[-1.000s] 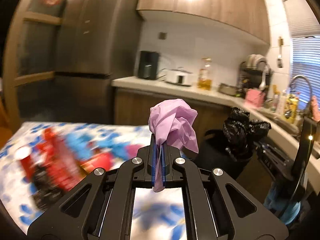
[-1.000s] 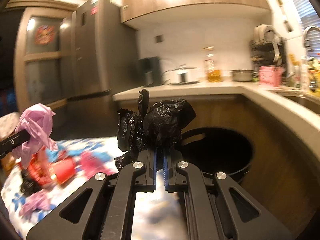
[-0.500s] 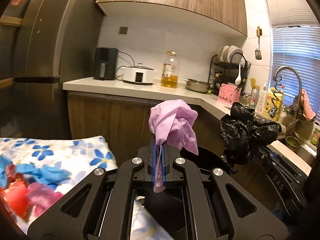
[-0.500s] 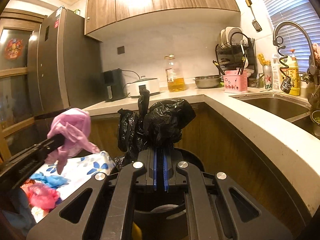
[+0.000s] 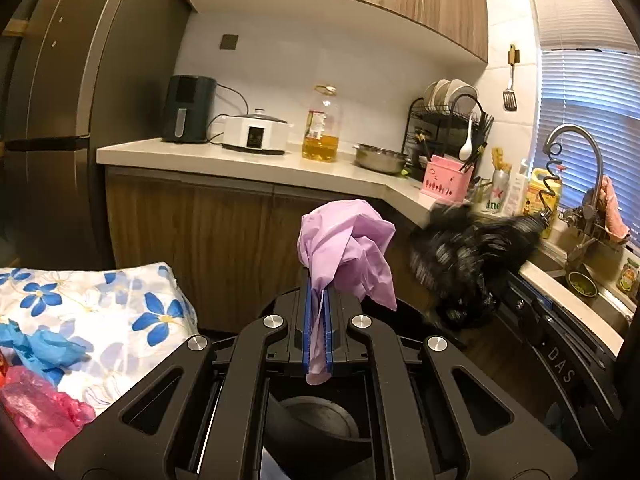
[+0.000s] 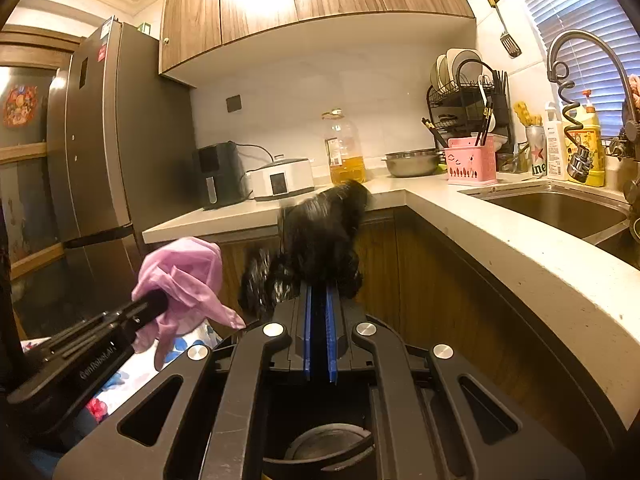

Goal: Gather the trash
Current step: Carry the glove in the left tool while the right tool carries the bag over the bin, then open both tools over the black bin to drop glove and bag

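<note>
My left gripper (image 5: 317,300) is shut on a crumpled purple plastic bag (image 5: 346,248), held above a black trash bin (image 5: 316,428). It also shows in the right wrist view (image 6: 154,304) with the purple bag (image 6: 184,276). My right gripper (image 6: 319,296) has its jaws slightly parted. A black plastic bag (image 6: 324,232), motion-blurred, sits at its tips over the bin (image 6: 324,444); whether it is still gripped is unclear. The black bag (image 5: 464,256) appears blurred at right in the left wrist view.
A floral tablecloth (image 5: 100,304) at left carries blue (image 5: 44,350) and pink (image 5: 36,408) wrappers. A counter (image 6: 500,236) with sink (image 6: 560,208), oil bottle (image 5: 322,126), cooker (image 5: 256,132) and dish rack (image 6: 468,96) curves around the right. A fridge (image 6: 108,140) stands left.
Both grippers swung right from the table to above the bin. The right jaws have parted a little and the black bag is now blurred, moving at their tips.
</note>
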Available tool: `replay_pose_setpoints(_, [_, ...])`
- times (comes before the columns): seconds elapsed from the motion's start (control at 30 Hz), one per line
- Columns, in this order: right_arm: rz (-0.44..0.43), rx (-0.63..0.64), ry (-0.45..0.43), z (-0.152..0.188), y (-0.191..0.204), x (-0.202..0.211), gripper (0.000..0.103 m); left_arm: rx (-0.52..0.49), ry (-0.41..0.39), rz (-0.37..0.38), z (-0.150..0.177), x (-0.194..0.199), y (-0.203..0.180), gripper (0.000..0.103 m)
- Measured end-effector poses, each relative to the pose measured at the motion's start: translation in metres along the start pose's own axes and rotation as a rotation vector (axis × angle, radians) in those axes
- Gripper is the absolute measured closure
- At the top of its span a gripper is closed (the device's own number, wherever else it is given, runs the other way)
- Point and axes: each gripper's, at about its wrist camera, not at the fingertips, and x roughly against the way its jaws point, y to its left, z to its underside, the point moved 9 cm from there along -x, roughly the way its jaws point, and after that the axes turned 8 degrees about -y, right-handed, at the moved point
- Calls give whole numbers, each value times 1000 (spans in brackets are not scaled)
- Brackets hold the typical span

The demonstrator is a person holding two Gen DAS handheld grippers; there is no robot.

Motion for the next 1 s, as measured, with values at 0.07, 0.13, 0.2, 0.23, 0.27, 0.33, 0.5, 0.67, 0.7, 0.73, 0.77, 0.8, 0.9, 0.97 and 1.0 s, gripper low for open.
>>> replay_pose_setpoints(0.07, [0,0,2,0,-1,-2,96,4,6,5,2,-4,-2,98])
replay_pose_setpoints(0.13, [-2,-6,5,1,-2,-5,94,11,14,11,4,-8,-4,93])
replay_pose_setpoints(0.2, [-5,-9,7,1,-4,-7,87,15,20,15,6,-11,-4,71])
replay_pose_setpoints(0.23, [-6,-11,5,1,-5,-7,86,18,20,18,8,-12,-4,62])
replay_pose_setpoints(0.27, [-3,-13,5,0,-6,-8,86,24,20,25,8,-13,-4,55])
replay_pose_setpoints(0.33, [-1,-21,3,-1,-9,-8,85,40,26,19,10,-14,-1,46])
replay_pose_setpoints(0.5, [6,-34,-3,-3,-14,-2,70,87,26,-4,9,-11,12,32])
replay_pose_setpoints(0.67, [0,-47,7,-2,-11,4,53,76,9,-46,5,4,19,24])
replay_pose_setpoints(0.7, [-3,-48,9,-1,-9,6,52,67,7,-62,5,8,22,23])
replay_pose_setpoints(0.73, [-5,-49,11,-1,-8,7,49,63,7,-71,5,11,24,23])
replay_pose_setpoints(0.77, [-8,-49,14,0,-6,9,47,59,6,-79,5,15,25,22])
replay_pose_setpoints(0.8, [-9,-47,20,1,-4,12,46,57,5,-87,5,18,26,22])
replay_pose_setpoints(0.9, [-13,-39,33,4,2,17,40,29,4,-121,5,32,30,20])
replay_pose_setpoints(0.97, [-11,-35,42,6,5,23,37,6,-1,-149,5,43,34,20])
replay_pose_setpoints(1.0, [-15,-35,51,8,7,26,36,-2,-3,-161,5,48,36,19])
